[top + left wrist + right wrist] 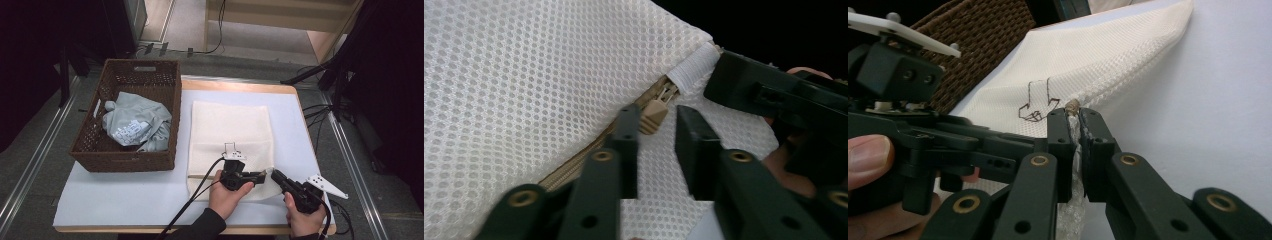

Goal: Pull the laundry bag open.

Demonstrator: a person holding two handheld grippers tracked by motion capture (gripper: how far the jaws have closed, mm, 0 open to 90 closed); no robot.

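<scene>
A cream mesh laundry bag [230, 135] lies flat in the middle of the table, its tan zipper along the near edge. In the left gripper view the tan zipper pull [653, 116] sits just ahead of the gap between my left gripper's [656, 117] parted jaws, untouched. My left gripper [261, 176] points right at the bag's near right corner. My right gripper [1074, 116] is shut on that corner's mesh edge [1074, 150], pinched upright between its jaws. It comes in from the right [274, 175], tip to tip with the left one.
A brown wicker basket [165, 80] stands at the left of the table with a crumpled grey garment [135, 125] inside. The white table top [115, 195] ends close behind both hands. Cables and dark stands crowd the floor at the right.
</scene>
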